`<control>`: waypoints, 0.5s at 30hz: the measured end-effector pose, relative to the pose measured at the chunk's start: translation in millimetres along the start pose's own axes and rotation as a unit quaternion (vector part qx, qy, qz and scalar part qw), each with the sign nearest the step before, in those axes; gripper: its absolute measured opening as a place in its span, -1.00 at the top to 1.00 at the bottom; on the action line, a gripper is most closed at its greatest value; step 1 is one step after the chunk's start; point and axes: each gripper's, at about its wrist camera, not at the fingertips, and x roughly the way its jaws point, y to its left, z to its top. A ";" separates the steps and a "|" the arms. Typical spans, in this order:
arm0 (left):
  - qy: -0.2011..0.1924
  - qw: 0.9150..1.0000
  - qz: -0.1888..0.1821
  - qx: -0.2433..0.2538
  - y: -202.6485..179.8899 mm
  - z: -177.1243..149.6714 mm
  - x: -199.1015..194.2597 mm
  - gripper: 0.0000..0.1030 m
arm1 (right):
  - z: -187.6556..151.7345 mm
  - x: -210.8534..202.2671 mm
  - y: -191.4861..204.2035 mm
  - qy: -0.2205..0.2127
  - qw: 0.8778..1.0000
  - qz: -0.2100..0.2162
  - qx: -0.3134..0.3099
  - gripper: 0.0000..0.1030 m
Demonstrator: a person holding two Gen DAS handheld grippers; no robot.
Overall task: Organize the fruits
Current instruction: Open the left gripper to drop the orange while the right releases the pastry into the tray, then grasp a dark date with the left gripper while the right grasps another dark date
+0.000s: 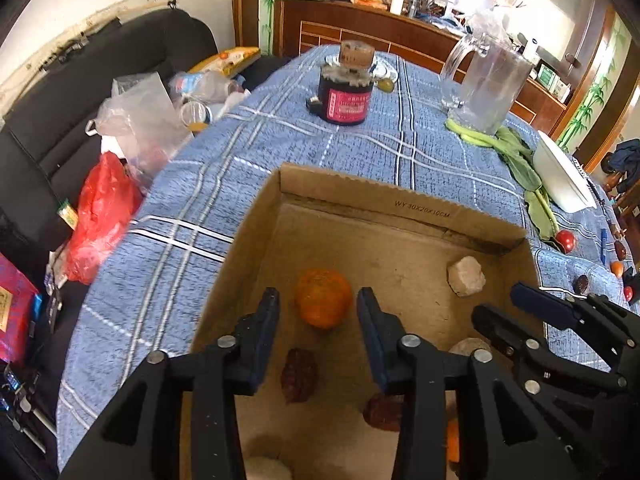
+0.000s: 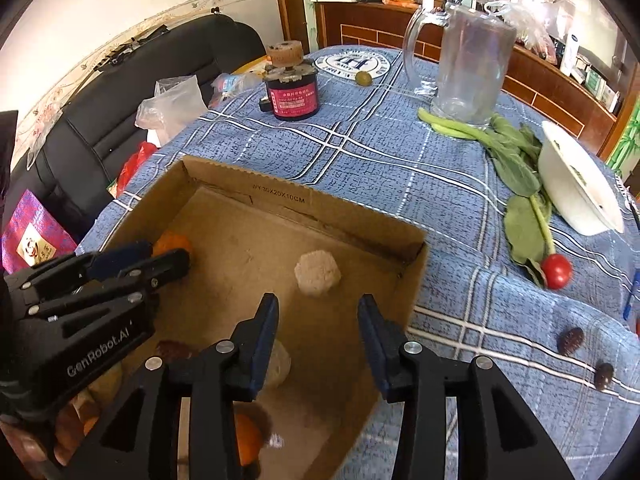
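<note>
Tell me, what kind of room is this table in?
Most likely a lived-in home, a living or dining room. A black sofa sits beside the table's blue plaid tablecloth, a glass pitcher and leafy greens lie on it, and a cluttered wooden sideboard stands behind.

Each tool consists of two matte black plastic fingers carried on triangulated black linkage arms with open cut-outs. The left tool [image 1: 318, 312] and the right tool [image 2: 318, 316] are identical in build. Dark blue pads [image 1: 266, 340] line the inner face of each finger; the pad surface is flat and slightly scuffed. Round silver pivot screws [image 1: 411, 340] mark each linkage joint, two per side. Seen from the right wrist view, the housing of the left tool carries white "GenRobot.AI" lettering [image 2: 98, 354] on its black side wall, with smaller silver fasteners along the arms.
</note>
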 end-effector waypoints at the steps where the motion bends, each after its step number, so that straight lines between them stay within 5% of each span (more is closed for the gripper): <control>1: -0.003 1.000 0.005 0.000 0.3 -0.8 -4.0 0.08 | -1.8 -5.2 0.3 -0.004 1.000 0.000 -0.002 0.13; 15: -0.033 0.998 0.051 -0.007 -11.5 -49.5 -52.4 -0.22 | -62.3 -72.3 -19.0 -0.025 0.999 0.022 0.013 0.13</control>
